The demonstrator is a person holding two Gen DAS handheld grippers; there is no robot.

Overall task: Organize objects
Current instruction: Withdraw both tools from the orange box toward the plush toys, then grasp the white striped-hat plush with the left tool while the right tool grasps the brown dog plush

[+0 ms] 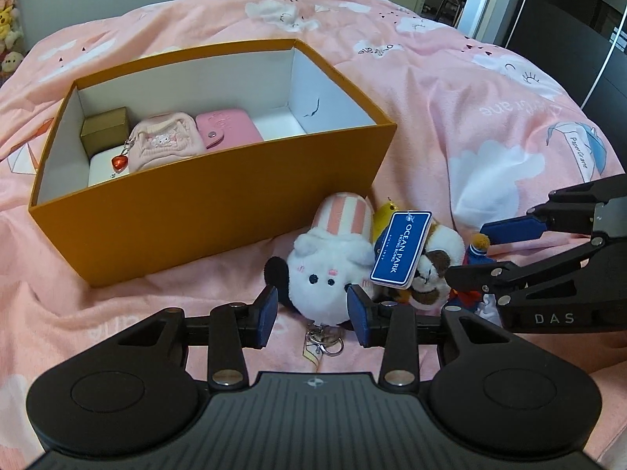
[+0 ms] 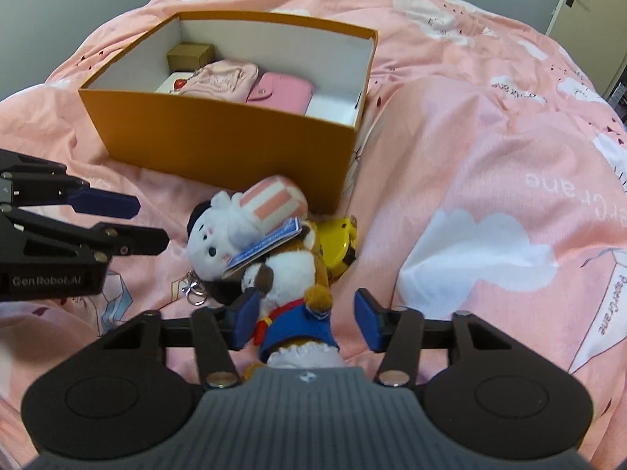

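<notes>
A white plush with a pink-striped hat [image 1: 329, 270] lies on the bed in front of an open orange box [image 1: 219, 211]. My left gripper [image 1: 312, 311] straddles its lower end. The jaws stand a little wider than the plush, so it is open. Beside it lies a brown-and-white plush in a blue outfit [image 2: 294, 286] with a blue tag [image 1: 399, 252]. My right gripper [image 2: 307, 319] is open around it: the left pad touches, and a gap shows at the right pad. The box holds a pink pouch [image 1: 162, 141], a pink wallet [image 1: 227, 127] and a small gold box [image 1: 106, 127].
A yellow toy [image 2: 337, 243] sits behind the plushes, against the box's corner. The white plush's metal keyring [image 1: 323, 342] lies on the pink bedspread [image 1: 490, 117]. The right end of the box floor [image 1: 278, 123] is bare. Stuffed toys [image 1: 9, 19] stand at far left.
</notes>
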